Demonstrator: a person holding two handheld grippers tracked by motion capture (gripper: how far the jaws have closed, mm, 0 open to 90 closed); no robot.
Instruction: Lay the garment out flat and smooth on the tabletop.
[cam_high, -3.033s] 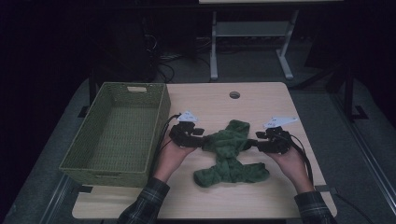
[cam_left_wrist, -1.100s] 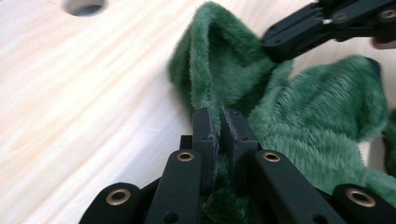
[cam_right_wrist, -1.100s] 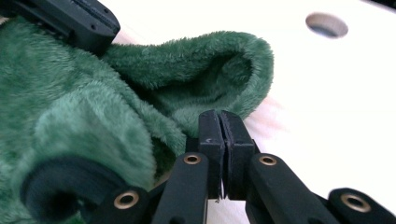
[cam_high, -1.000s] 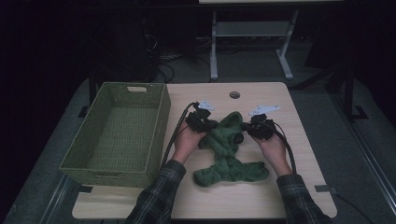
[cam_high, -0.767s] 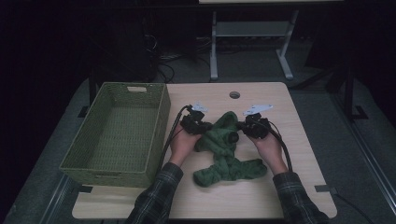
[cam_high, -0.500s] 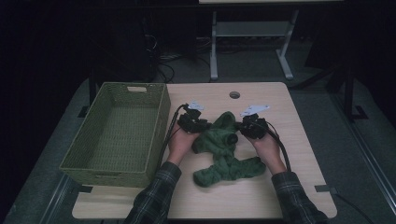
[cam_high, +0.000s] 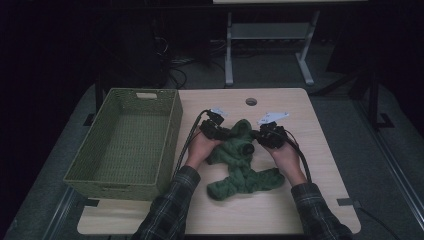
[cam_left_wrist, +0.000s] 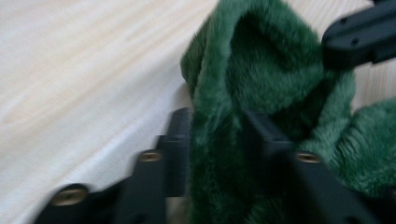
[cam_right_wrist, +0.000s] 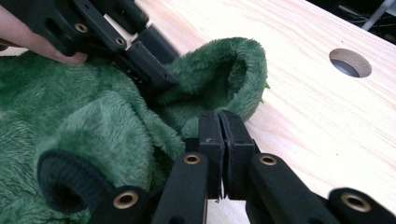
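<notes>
Both claws have drawn inward over the tabletop (cam_high: 310, 150), folding the green garment (cam_high: 240, 165): the right claw (cam_right_wrist: 219, 126) stays clamped on its edge, while the left claw (cam_left_wrist: 217, 126) has just been re-closing around a fold.

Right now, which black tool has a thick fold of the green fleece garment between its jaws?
The left tool: its jaws have just been closing on the bunched green fleece garment; the right tool's nearly meet on its edge.
</notes>
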